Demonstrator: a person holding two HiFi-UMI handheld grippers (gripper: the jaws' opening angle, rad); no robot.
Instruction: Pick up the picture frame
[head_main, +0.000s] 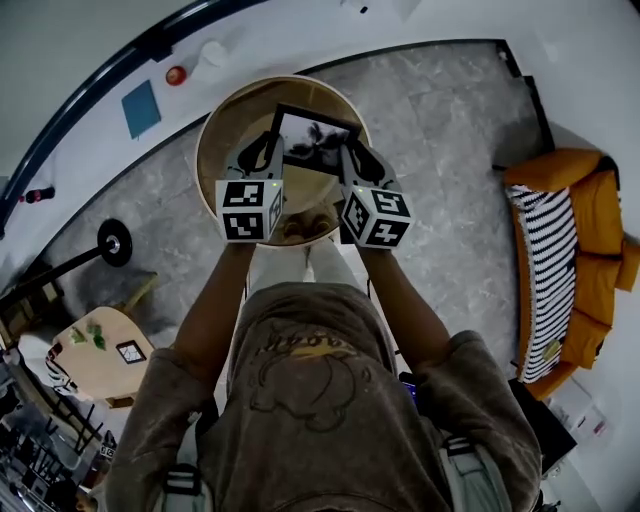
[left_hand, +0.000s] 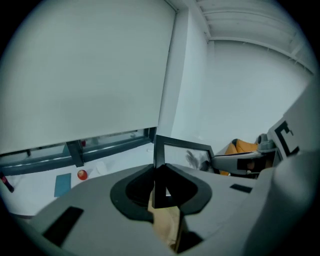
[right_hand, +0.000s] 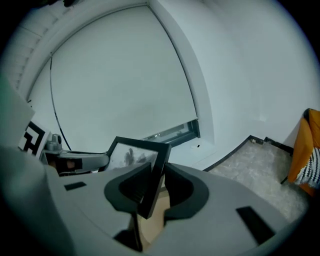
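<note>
I have the black rectangular picture frame with the grey print (head_main: 312, 140) gripped from both sides. My left gripper (left_hand: 159, 172) is clenched on its 9 o'clock edge, the thin black rail pinched between the dark pads. My right gripper (right_hand: 156, 172) is clamped the same way on the 3 o'clock edge.

In the head view the frame sits straight ahead of me at 12 o'clock, over the round light-wood table (head_main: 212, 140), with its face tilted up towards me. From both gripper views, with wall and window behind it and only tan tabletop showing low between my jaws, I judge it is clear of the table. That makes this the lift itself, and the pick is close to complete.

Next I must keep both grips equally firm and level, so the frame neither twists nor slips out of one side.
</note>
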